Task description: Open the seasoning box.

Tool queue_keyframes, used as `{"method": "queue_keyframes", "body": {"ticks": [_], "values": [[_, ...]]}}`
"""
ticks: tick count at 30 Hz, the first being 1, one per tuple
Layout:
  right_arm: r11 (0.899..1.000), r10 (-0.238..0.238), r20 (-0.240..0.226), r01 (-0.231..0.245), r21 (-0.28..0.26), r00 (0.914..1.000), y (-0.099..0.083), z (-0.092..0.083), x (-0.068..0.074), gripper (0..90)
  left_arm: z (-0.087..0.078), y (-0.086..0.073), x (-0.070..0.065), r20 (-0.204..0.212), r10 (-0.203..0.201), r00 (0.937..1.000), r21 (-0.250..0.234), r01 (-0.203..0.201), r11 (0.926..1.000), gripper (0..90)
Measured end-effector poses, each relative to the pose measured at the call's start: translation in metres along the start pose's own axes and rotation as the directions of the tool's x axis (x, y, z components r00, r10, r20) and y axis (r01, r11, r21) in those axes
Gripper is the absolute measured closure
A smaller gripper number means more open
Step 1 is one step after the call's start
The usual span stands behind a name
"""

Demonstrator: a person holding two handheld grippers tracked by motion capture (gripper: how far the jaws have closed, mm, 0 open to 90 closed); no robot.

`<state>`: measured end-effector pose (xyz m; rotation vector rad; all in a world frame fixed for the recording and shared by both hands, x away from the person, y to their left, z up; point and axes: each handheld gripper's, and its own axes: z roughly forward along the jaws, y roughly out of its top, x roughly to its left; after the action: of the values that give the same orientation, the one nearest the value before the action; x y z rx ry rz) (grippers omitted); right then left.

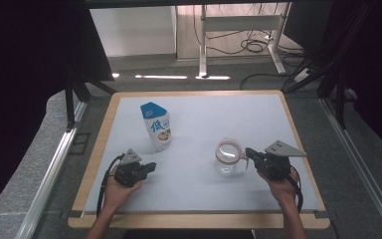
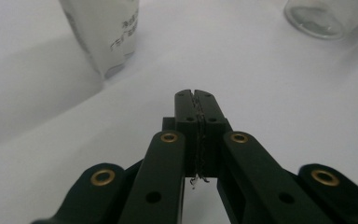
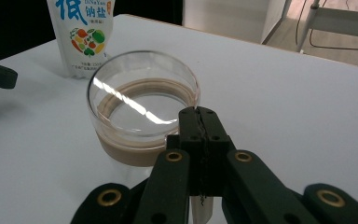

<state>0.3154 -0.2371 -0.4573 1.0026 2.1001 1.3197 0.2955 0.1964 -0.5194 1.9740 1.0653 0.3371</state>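
A white and blue stand-up pouch (image 1: 156, 127) with printed vegetables stands upright on the white tabletop (image 1: 204, 109), left of centre. A clear glass jar (image 1: 228, 157) with a tan band around it stands open-topped to its right. My left gripper (image 1: 152, 166) rests low on the table just in front of the pouch (image 2: 107, 32), jaws pressed together with nothing between them (image 2: 195, 95). My right gripper (image 1: 248, 152) points left at the jar (image 3: 140, 112). Its jaws are shut, and their tips (image 3: 198, 112) sit right at the jar's near rim. I cannot tell whether they touch it.
The table has a wooden edge (image 1: 97, 149) and black metal framing on both sides. Beyond its far edge are a desk's legs (image 1: 202, 45) and floor cables (image 1: 251, 47). White tabletop lies open behind and between the pouch and jar.
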Motion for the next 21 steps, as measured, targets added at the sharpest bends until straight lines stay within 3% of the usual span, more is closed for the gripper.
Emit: {"method": "queue_keyframes", "body": {"ticks": [6,14,19,21], "values": [[1.000,-0.001,0.005,0.001,0.008,1.0000,-0.002,0.001,0.000,90.0,0.009,0.017,-0.017,0.038,0.043,0.9984,-0.003,-0.043,0.9991,89.9],[1.000,-0.002,0.002,0.002,0.003,1.0000,-0.001,0.001,0.000,90.0,0.025,0.042,-0.036,0.105,0.065,0.9923,-0.030,-0.063,0.9976,89.8],[1.000,-0.002,0.001,0.002,0.002,1.0000,-0.001,0.001,0.000,90.0,0.038,0.059,-0.047,0.146,0.069,0.9869,-0.042,-0.063,0.9971,89.8],[1.000,-0.001,0.000,0.001,0.001,1.0000,-0.002,0.001,0.000,90.0,0.042,0.065,-0.052,0.193,0.066,0.9789,-0.044,-0.059,0.9973,89.9]]}}
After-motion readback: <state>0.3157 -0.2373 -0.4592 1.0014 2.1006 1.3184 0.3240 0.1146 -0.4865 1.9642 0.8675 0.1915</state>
